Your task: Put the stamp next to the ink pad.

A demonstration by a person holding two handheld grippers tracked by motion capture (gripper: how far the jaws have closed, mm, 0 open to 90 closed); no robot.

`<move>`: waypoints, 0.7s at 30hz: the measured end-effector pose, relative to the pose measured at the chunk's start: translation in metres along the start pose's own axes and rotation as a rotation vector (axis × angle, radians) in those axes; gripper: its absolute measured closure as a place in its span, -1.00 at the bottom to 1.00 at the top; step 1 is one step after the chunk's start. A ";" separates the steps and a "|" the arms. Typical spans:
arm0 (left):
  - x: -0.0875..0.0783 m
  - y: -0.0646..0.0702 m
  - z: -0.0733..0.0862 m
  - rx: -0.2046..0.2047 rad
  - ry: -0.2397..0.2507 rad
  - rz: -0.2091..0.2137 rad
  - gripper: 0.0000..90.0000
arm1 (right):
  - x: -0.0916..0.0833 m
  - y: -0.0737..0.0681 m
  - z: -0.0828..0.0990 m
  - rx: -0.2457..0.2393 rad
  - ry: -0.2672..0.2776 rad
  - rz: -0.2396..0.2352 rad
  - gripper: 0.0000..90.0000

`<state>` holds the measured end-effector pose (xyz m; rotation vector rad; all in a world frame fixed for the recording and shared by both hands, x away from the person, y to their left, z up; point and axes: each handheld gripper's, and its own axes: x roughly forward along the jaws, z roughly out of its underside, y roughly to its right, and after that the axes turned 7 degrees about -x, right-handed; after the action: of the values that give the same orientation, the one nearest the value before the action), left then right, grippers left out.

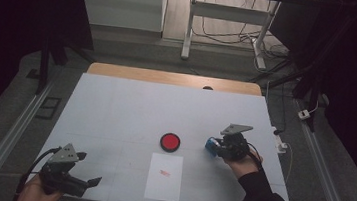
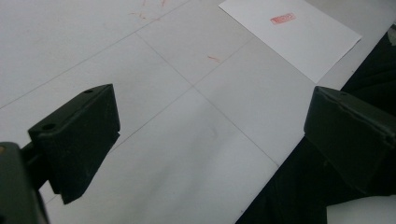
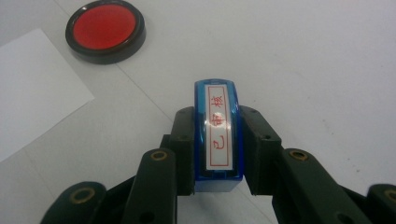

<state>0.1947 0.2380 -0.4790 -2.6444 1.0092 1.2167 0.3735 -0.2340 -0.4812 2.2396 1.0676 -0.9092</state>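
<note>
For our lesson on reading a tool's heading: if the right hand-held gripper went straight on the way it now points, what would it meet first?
Probably the red ink pad. The right hand-held gripper, shut on the blue stamp, aims slightly right of it, so it might pass onto bare table; depth is unclear.

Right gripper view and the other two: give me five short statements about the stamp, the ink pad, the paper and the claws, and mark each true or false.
1. The right claw is shut on the blue stamp. True.
2. The left claw grips the sheet of paper. False: its jaws stand wide apart over the bare white table, nothing between them.
3. The red ink pad rests on the paper. False: it sits on the table just beyond the sheet.
4. The paper already carries a red imprint. True.
5. The stamp's label shows red characters. True.
</note>
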 end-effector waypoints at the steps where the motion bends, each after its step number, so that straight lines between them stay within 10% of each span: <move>1: 0.000 0.000 0.000 0.001 0.000 0.000 -0.91 | 0.001 0.000 0.000 -0.008 -0.003 -0.003 0.53; 21: 0.000 0.001 0.000 0.007 -0.004 0.000 -0.91 | -0.001 -0.004 -0.003 -0.007 -0.005 0.021 0.15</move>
<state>0.1945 0.2373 -0.4791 -2.6354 1.0109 1.2165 0.3712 -0.2305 -0.4790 2.2373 1.0420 -0.9000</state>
